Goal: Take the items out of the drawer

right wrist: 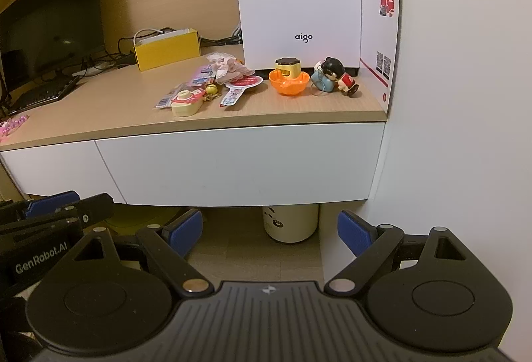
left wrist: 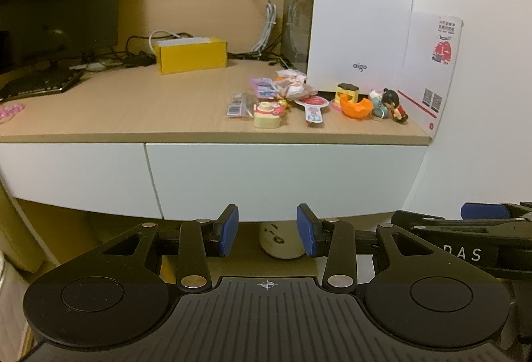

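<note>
Left wrist view: left gripper (left wrist: 267, 229), blue pads parted with nothing between them, held level with the lower edge of a closed white drawer front (left wrist: 282, 179). Beyond the tips, under the desk, a cream cylindrical container (left wrist: 281, 240) on the floor. Above and ahead, a wooden desktop (left wrist: 133, 105) carrying a cluster of small items up and to the right of the pads: a cream-and-pink toy camera (left wrist: 267, 115), an orange bowl-shaped toy (left wrist: 355, 107), a dark-haired figurine in red (left wrist: 394, 105), a barcoded packet (left wrist: 237, 105). Farther back and left, a yellow box (left wrist: 191, 54) and a dark monitor (left wrist: 56, 16). A white aigo case (left wrist: 359, 12) stands behind the toys. Right wrist view: right gripper (right wrist: 271, 234), jaws wide and empty, below the same drawer front; left gripper's blue pad visible at its left side. Drawer contents not visible.
</note>
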`<state>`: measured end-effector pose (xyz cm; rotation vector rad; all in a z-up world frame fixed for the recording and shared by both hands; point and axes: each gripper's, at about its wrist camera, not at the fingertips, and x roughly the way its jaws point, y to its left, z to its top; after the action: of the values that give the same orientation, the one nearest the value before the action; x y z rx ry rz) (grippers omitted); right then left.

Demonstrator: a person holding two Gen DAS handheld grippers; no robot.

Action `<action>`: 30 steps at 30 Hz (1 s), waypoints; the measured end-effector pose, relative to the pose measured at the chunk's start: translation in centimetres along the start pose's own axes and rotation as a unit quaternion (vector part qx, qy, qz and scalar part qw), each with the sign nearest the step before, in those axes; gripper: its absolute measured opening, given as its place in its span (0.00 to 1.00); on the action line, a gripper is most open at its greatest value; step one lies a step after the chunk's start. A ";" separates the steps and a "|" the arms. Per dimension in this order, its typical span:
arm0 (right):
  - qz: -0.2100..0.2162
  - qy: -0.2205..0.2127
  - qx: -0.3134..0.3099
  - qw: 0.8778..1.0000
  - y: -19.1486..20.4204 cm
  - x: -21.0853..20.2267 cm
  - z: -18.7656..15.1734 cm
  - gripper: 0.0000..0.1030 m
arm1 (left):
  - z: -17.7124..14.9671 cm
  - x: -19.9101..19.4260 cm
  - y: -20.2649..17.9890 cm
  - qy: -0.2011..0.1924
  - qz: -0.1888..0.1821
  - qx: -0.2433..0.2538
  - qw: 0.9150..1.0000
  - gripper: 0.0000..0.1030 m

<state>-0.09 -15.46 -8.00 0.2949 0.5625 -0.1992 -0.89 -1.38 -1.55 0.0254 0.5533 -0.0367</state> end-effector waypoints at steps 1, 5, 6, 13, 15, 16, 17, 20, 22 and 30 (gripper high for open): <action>0.000 0.000 0.000 1.000 0.0 0.0 0.0 0.86 | 0.0 0.0 0.0 0.000 0.000 0.000 1.000 0.41; 0.000 0.003 0.001 1.000 0.0 0.1 -0.1 0.86 | 0.0 0.0 0.0 0.001 0.000 0.000 1.000 0.41; 0.000 0.004 0.002 1.000 0.0 0.1 -0.1 0.86 | -0.1 0.1 0.0 0.001 -0.001 0.000 1.000 0.41; -0.002 0.006 0.005 1.000 -0.2 0.3 -0.3 0.86 | -0.1 0.1 0.1 0.002 -0.003 0.002 1.000 0.41; -0.002 0.006 0.005 1.000 -0.3 0.3 -0.3 0.86 | -0.1 0.2 0.1 0.002 -0.004 0.003 1.000 0.41; -0.002 0.006 0.005 1.000 -0.3 0.3 -0.3 0.86 | -0.2 0.2 0.2 0.003 -0.005 0.004 1.000 0.41; -0.002 0.006 0.006 1.000 -0.3 0.3 -0.3 0.86 | -0.2 0.3 0.2 0.004 -0.006 0.004 1.000 0.41; -0.001 0.006 0.006 1.000 -0.3 0.3 -0.3 0.86 | -0.3 0.3 0.2 0.005 -0.006 0.004 1.000 0.41; -0.001 0.007 0.007 1.000 -0.4 0.4 -0.3 0.86 | -0.3 0.3 0.1 0.003 -0.007 0.006 1.000 0.41; -0.002 0.008 0.011 1.000 -0.3 0.4 -0.5 0.86 | -0.4 0.2 -0.1 0.006 -0.011 0.010 1.000 0.41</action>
<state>-0.10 -15.60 -8.64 0.3173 0.5778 -0.2077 -0.92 -1.42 -2.04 0.0383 0.5645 -0.0642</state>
